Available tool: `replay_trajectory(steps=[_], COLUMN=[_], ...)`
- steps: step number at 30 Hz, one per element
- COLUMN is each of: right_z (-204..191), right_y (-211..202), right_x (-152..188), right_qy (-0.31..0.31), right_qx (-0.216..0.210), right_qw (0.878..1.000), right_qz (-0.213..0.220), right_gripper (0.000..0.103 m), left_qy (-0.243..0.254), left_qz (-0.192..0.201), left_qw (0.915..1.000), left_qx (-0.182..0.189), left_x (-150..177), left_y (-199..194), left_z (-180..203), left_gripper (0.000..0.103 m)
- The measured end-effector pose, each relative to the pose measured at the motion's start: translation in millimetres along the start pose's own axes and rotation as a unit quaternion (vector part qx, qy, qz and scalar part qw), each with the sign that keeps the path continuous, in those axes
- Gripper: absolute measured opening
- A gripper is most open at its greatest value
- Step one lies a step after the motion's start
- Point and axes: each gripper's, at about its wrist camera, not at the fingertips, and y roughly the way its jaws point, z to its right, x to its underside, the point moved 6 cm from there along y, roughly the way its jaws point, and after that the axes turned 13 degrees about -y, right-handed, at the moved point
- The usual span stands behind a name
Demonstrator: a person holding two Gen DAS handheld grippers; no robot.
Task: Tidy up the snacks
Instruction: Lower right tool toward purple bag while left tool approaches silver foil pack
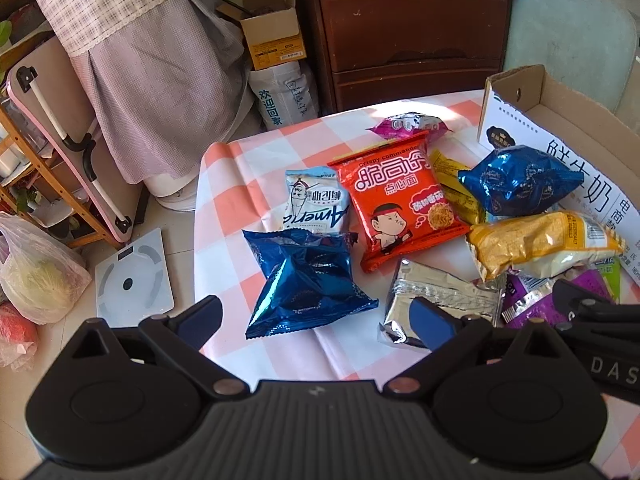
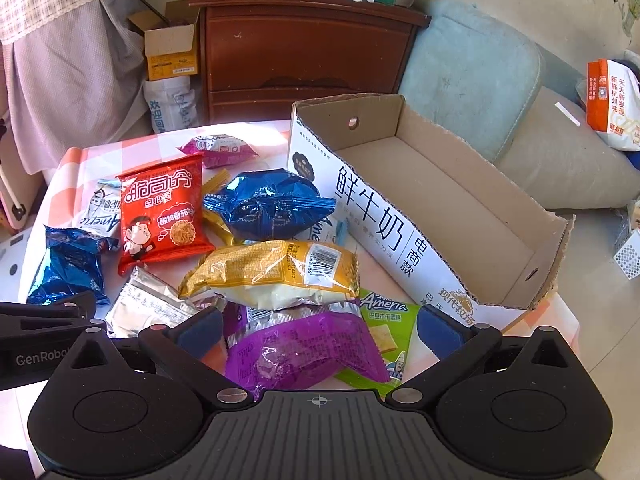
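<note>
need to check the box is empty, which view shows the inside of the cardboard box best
The right wrist view: the cardboard box shows its whole bare floor and inner walls. The left wrist view catches only a corner and its printed outer side.

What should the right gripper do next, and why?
Probably lower and close on the purple packet. The right gripper is open with that packet between its fingers, the cardboard box beside it holds nothing, and every snack lies outside on the checked tablecloth.

Left tongs (image 1: 316, 320), right tongs (image 2: 320, 326): black ribbed bodies, silver rivets, blue-padded fingers (image 2: 438, 330), white lettering.
</note>
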Motion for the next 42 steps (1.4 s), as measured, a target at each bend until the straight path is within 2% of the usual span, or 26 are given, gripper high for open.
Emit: replay_trajectory(steps=[8,12,20,35,42], right_z=[9.6,13.0,14.8,31.1,60.1], right_y=[-1.6,0.6,-0.1,5.2,4.6], right_x=[2.1,4.8,9.2,20.9,26.8], right_qy=[0.007,0.014,0.001,0.027,0.092], right_qx=[-0.048,-0.067,-0.071,-0.101,-0.138], right_qw=[0.999,0.998,0.997,0.994,0.986], right_qz=[0.013,0.015,0.019,0.015,0.017], right_gripper=[0.103,0.103,0.103,0.103,0.103], left_qy=[-0.001,0.007,0.013,0.028,-0.015], left_qz=[-0.004,-0.003,-0.006,-0.013,-0.010], left_qw=[0.9994,0.9993,0.9992,0.9980,0.9975], left_qx=[0.033,0.038,0.038,0.056,0.068], left_x=[1.7,3.7,7.9,12.9,-3.1], left_y=[-4.2,-5.3,-5.4,-5.2,-4.3], left_z=[3.8,6.8,12.1,27.3,9.8], left_gripper=[0.099,0.099,0.099,0.099,0.099])
